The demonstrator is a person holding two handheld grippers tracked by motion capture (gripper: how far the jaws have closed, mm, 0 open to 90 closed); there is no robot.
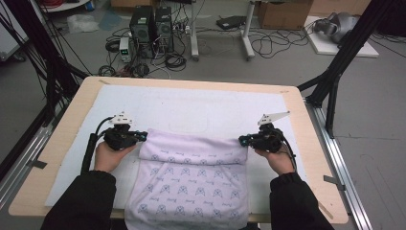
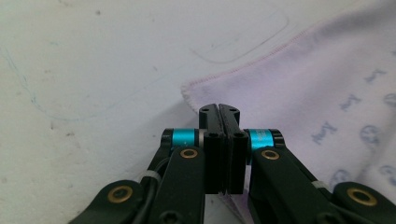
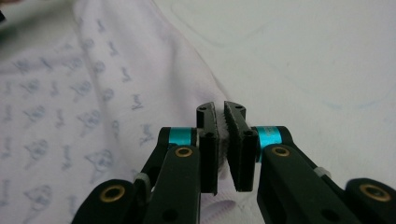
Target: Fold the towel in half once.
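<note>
Left claw [image 2: 219, 109] shows us its jaws pressed together on the near corner of the lilac patterned towel [image 1: 191, 177], whose cloth spreads to that claw's right in the left gripper view. Our right claw [image 3: 221, 109] pinches the opposite corner, a thin fold between its toothed jaws, with the towel stretching away to its left over the white mat [image 1: 191, 103] on the desk [image 1: 306, 143].

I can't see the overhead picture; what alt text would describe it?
A person's two hands each hold a black gripper, left gripper and right gripper, at opposite ends of the folded-over top edge of a pale lilac patterned cloth. The cloth lies on a white mat covering a wooden table.
</note>
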